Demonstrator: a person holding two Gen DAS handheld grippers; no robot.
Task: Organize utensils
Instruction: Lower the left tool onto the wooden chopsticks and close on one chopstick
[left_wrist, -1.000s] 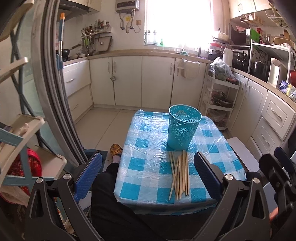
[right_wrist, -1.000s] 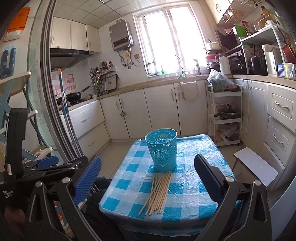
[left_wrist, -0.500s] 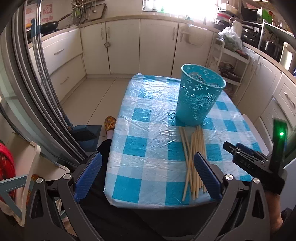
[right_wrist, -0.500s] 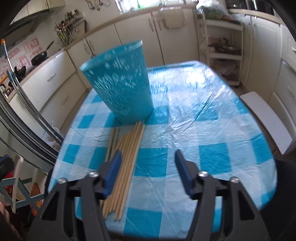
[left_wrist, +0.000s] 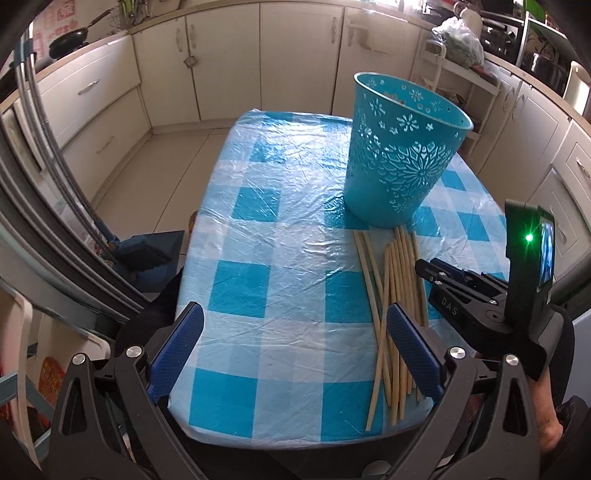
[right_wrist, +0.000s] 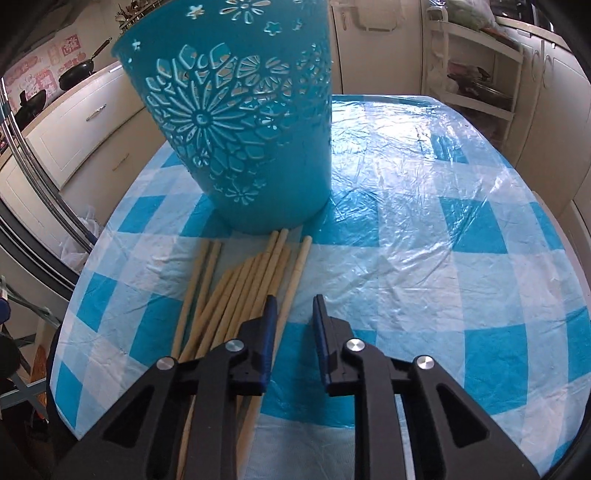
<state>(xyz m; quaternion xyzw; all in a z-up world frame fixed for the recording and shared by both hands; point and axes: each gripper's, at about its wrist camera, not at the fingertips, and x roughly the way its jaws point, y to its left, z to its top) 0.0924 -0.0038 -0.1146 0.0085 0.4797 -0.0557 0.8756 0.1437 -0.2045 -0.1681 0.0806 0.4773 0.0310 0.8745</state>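
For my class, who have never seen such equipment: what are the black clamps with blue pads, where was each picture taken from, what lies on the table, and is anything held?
There is no robot. A person holds a hand tool with two jaws in each hand, and a camera on each tool looks forward along them. The left gripper is wide open and holds nothing. The right gripper, narrowed but still open, is low over the chopsticks and grips none. The checked table carries a turquoise basket, standing upright, with the loose wooden chopsticks in front of it.
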